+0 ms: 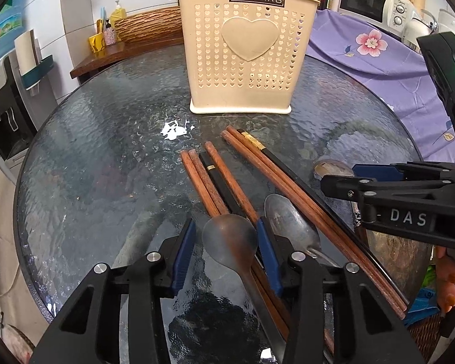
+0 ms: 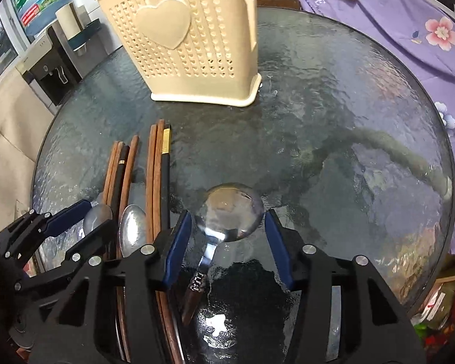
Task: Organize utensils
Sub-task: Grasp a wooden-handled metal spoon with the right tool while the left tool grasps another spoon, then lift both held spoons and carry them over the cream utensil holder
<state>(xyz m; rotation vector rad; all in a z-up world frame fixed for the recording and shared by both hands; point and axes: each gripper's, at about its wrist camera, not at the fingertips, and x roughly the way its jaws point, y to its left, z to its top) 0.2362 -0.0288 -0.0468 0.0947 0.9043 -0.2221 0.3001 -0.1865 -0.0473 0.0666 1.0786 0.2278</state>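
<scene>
Round glass table point(image 1: 91, 182), rippled dark top. Far centre: cream perforated utensil holder point(image 1: 242, 57) w/ heart, upright. Near centre: wooden & black chopsticks point(image 1: 215, 179) lying side by side, partly on each other. Dark spoon point(image 1: 230, 239) on them, steel spoon point(image 1: 291, 221) just right. Round-bowl spoon point(image 2: 230, 212) further right, apart. White smear point(image 1: 174, 130) left of holder base.

Even indoor light, white glare patches on the glass table point(image 1: 106, 157) — sharp centre, fisheye-bent dark edges
</scene>
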